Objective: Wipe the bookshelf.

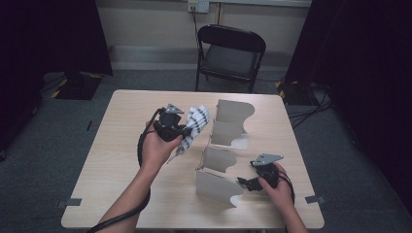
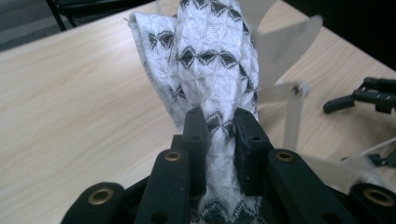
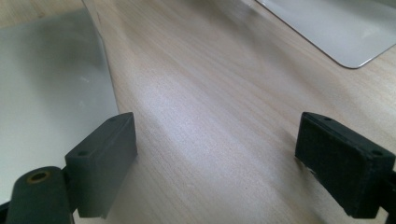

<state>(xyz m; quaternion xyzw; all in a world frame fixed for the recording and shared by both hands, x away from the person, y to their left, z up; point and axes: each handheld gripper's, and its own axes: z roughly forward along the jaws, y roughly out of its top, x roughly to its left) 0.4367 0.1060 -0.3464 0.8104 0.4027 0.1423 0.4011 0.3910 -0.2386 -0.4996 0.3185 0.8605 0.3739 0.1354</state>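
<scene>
In the high view, the left gripper (image 1: 180, 127) holds a white cloth (image 1: 194, 126) with black zigzag bands above the table (image 1: 116, 145), its lower end hidden behind the hand; in the left gripper view, the cloth (image 2: 210, 70) is pinched between the jaws, bunched, its top cut off; in the right gripper view, the right gripper (image 3: 215, 158) is spread wide over bare wood beside a blurred grey divider (image 3: 51, 84).

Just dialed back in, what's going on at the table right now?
A person works with a gripper in each hand. The left gripper is shut on a white cloth with a black diamond pattern, held clear of the wooden table beside a white folding rack of upright panels. The right gripper sits low over the table by the rack's near panel, its fingers open with nothing between them.
</scene>
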